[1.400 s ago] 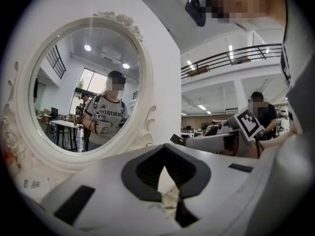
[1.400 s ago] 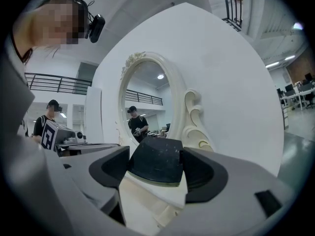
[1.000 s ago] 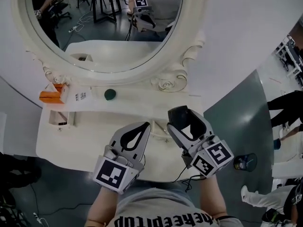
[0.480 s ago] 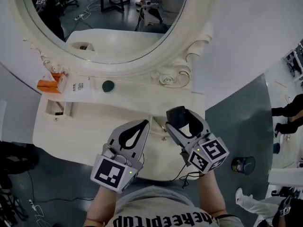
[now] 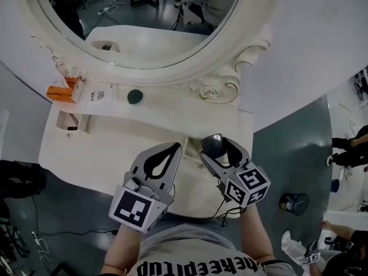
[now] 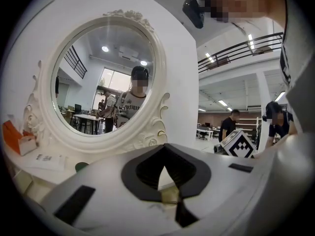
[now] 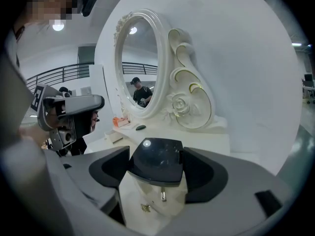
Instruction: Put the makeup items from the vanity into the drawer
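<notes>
Head view shows the job barely begun. Below the mirror (image 5: 144, 22), on the vanity top (image 5: 115, 148), a dark green round item (image 5: 134, 96) sits under the lower rim. An orange box (image 5: 57, 92) and a white printed leaflet (image 5: 99, 95) lie under the mirror's lower left edge. None of these is stowed yet. A small open compartment (image 5: 69, 122) sits further below the mirror's left side; whether it is the drawer meant, I cannot tell.

One item is in hand. The right gripper (image 5: 217, 148) hovers over the vanity's front edge, below the mirror's right scroll. Its jaws are partly apart and pinch a glossy black compact (image 7: 158, 159) by its two sides. Just under the compact, a white drawer front with a small gold pull (image 7: 162, 195) faces that gripper; it looks closed, in my judgement.

The left gripper (image 5: 174, 149) sits level beside the right one, below the mirror's middle. Its jaws are brought together at the tips with nothing clearly between them. Both grippers point toward the mirror, forearms drawn close to the body.
</notes>
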Tool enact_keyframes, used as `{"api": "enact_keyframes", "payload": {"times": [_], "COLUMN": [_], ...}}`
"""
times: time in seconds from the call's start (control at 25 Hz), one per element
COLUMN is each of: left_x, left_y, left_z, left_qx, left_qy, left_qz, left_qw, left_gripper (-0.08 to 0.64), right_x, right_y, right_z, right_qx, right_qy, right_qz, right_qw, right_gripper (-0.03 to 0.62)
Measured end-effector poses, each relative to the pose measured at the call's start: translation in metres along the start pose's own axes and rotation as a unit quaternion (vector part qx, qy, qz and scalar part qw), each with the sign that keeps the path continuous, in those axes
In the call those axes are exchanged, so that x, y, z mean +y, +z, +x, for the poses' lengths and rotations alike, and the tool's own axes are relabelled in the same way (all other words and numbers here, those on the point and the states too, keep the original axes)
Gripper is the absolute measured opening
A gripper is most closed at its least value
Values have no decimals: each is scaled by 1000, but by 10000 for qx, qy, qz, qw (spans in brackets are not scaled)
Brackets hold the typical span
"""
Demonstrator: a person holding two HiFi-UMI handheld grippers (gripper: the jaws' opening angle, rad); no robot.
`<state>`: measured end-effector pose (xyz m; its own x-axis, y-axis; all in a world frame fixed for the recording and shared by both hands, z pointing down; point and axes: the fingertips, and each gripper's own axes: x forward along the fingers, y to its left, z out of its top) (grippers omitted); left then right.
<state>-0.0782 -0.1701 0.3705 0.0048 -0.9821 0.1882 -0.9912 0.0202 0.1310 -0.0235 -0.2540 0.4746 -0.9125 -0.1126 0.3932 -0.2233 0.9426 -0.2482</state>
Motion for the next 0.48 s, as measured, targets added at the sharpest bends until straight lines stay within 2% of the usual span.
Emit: {"api": "enact_keyframes", "payload": {"times": [0.24,0.36,0.48], "left_x": [6,10,10], "left_y": [-2,1,-3], "left_z": [-4,-4,-5], "left_qx": [8,-165,-13], "left_qy": [79,120,115], "left_qz": [-19,103,-4], "left_qw": [10000,9997,9999], "left_gripper": [15,15,15], "right_x": [-1,0,0], "right_y": [-20,-29,-37], "right_z": [8,11,12], "right_qx": [279,422,536], "right_qy": [-17,14,5], "right_qz": [65,61,60], "right_qw": [9996,9991,9985], "right_gripper": [360,362,362]}}
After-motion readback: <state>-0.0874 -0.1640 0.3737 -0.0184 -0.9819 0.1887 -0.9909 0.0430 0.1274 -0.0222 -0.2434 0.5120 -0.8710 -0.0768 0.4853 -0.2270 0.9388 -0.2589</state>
